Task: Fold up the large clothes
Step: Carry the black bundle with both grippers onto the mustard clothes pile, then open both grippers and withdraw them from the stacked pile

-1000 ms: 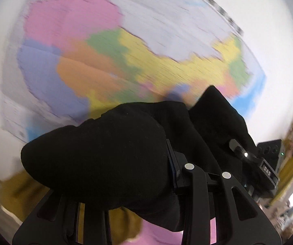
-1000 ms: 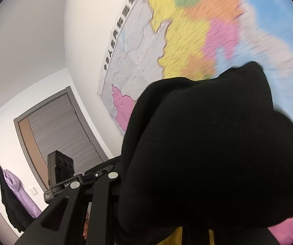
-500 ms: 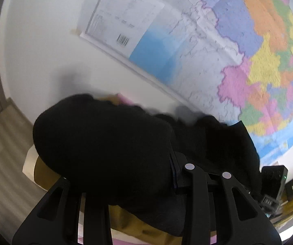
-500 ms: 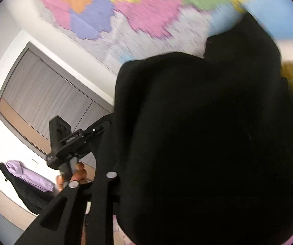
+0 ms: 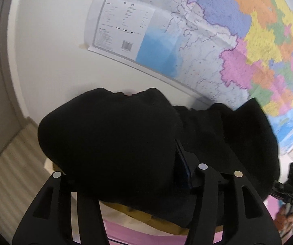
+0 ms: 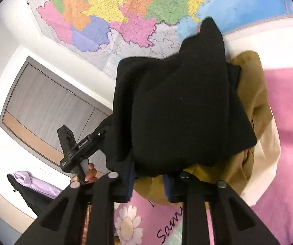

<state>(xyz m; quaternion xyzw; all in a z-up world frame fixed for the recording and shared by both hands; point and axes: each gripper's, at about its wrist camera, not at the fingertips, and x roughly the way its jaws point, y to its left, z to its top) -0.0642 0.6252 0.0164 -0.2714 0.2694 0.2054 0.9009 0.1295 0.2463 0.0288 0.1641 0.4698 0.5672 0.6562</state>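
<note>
Black garment (image 6: 179,110) — right jaws pinching it | left jaws opening, draped.

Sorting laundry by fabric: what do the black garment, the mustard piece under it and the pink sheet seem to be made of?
Black garment: thick, matte knit or fleece, judging by its fuzzy edges and soft, rounded folds. Mustard piece: smoother woven cloth, perhaps cotton twill, with crisp creases and a visible seam. Pink sheet: soft, matte printed fabric, probably cotton or a blend; the weave is too fine to tell.
</note>
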